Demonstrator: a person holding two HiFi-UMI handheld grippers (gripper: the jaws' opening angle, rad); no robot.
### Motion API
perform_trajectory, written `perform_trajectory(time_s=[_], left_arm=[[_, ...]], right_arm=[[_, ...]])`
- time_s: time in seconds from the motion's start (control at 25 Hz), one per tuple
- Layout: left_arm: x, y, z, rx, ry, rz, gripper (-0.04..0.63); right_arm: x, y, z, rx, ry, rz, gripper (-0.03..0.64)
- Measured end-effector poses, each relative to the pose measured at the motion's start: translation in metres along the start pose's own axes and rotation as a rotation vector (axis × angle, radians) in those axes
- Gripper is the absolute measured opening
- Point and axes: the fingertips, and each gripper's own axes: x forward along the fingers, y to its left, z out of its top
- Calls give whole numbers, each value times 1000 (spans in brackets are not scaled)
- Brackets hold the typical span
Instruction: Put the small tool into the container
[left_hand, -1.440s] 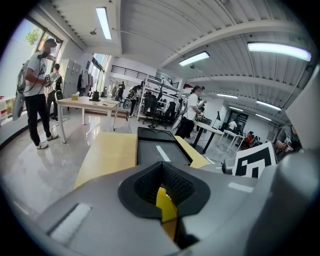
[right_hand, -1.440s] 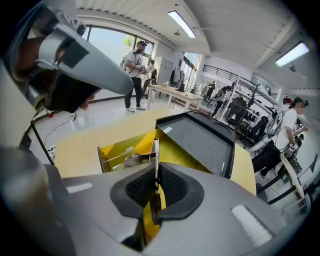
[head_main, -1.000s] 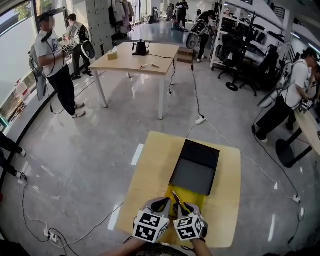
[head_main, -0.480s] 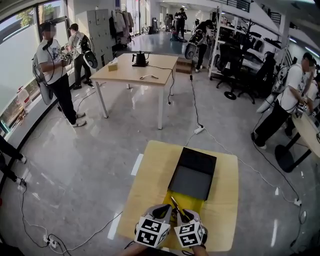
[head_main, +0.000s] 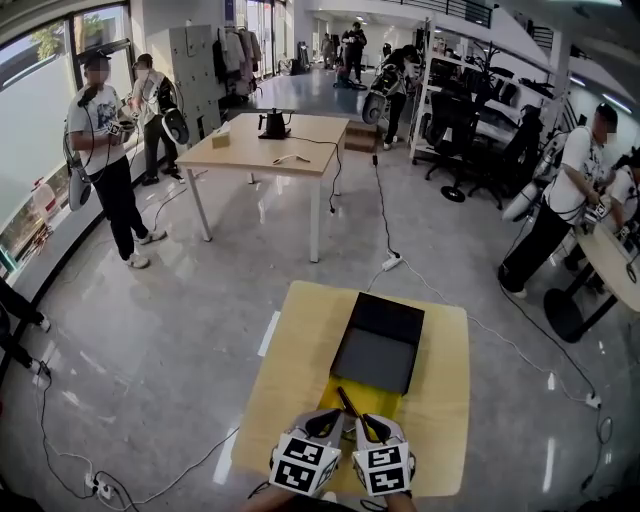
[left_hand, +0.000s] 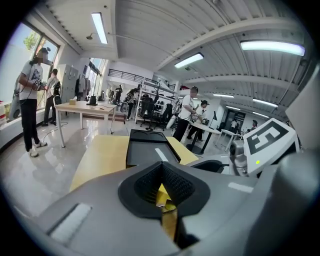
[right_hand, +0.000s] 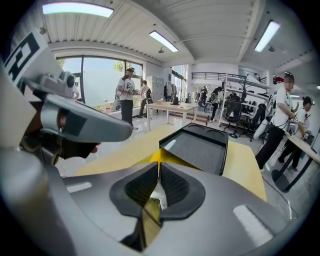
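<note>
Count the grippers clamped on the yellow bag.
2. The left gripper is shut on the yellow bag at its near-left edge. The right gripper is shut on its near-right edge. Both are just in front of the black tray. Neither is hidden: each gripper view shows bag material between its jaws.

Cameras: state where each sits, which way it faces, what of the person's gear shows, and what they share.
Head view: on the head, looking steeply down at the table, black tray and yellow bag; left gripper and right gripper at the bottom.
Left gripper view: on the left gripper, along its jaws, shut on the yellow bag, toward the black tray; right gripper at right.
Right gripper view: mirror case; left gripper at left.
Shared: black tray, yellow bag.
</note>
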Motion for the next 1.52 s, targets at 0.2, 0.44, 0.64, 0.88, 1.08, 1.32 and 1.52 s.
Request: perform_trajectory(time_s=[0.2,0.44,0.64,0.88,1.08,1.32,1.52], left_arm=[[-11,-33,1,9,-4,-3,15],[-52,-62,-20,21,-18,-10,15],[-86,-70,-23,21,-26,-9,15],[-110,-82,-31,19,-40,-1,15],[-107,-104,-42,21,-39,1,15],[-96,-120,-36,23,-35,0,15],[-95,-123,-40,26,-34,-5,15]], right_arm=[[-49,-3,17,74,-89,26,9],[-104,30,16,108,-170,56,6],[-129,58,18,103,-176,77,6],[-149,79,9,84,-177,92,5],[-163,69,-9,89,-180,95,5],[-171,51,-12,96,-175,94,6],[-172,50,-18,99,-178,91,6]])
